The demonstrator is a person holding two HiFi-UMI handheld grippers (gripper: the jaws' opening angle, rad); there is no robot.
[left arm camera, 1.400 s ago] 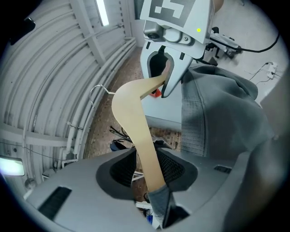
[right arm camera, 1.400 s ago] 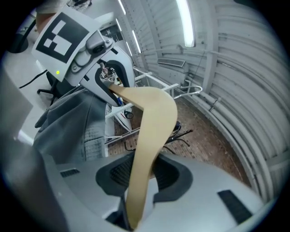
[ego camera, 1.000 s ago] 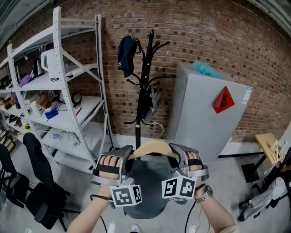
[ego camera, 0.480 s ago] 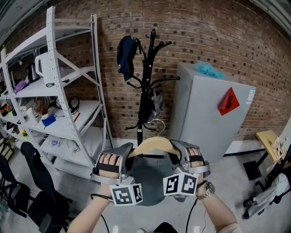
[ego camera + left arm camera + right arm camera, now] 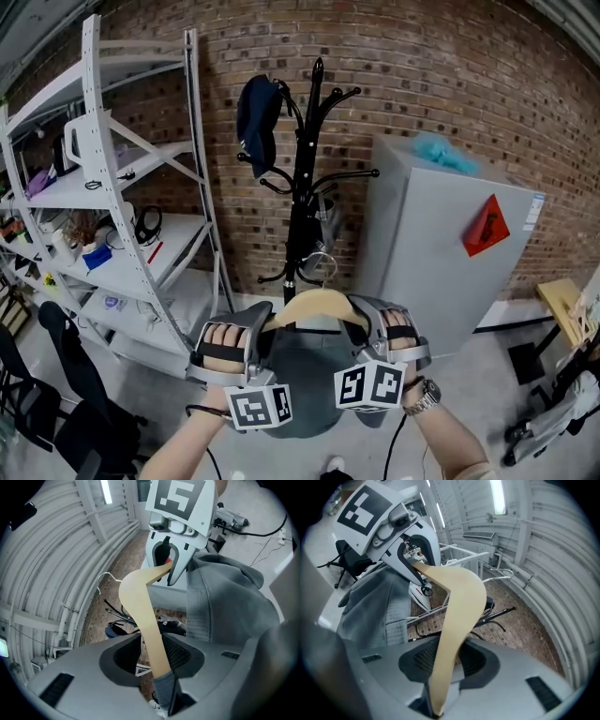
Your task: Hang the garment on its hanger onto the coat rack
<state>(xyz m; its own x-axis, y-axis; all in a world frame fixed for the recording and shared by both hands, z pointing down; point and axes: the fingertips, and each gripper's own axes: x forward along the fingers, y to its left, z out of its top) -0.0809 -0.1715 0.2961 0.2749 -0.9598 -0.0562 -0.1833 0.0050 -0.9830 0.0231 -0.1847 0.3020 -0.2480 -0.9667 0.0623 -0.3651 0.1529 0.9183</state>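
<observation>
Bridging left gripper (image 5: 265,325) and right gripper (image 5: 356,321), hanger (image 5: 314,302) ends clamped.

Left claw (image 5: 265,325), right claw (image 5: 360,325) carried hanger (image 5: 319,304) with garment (image 5: 305,384) nearer coat rack (image 5: 302,187).

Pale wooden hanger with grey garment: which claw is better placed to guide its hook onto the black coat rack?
Left, probably: left claw and right claw each grip the pale wooden hanger, but the black coat rack stands leftward.
</observation>
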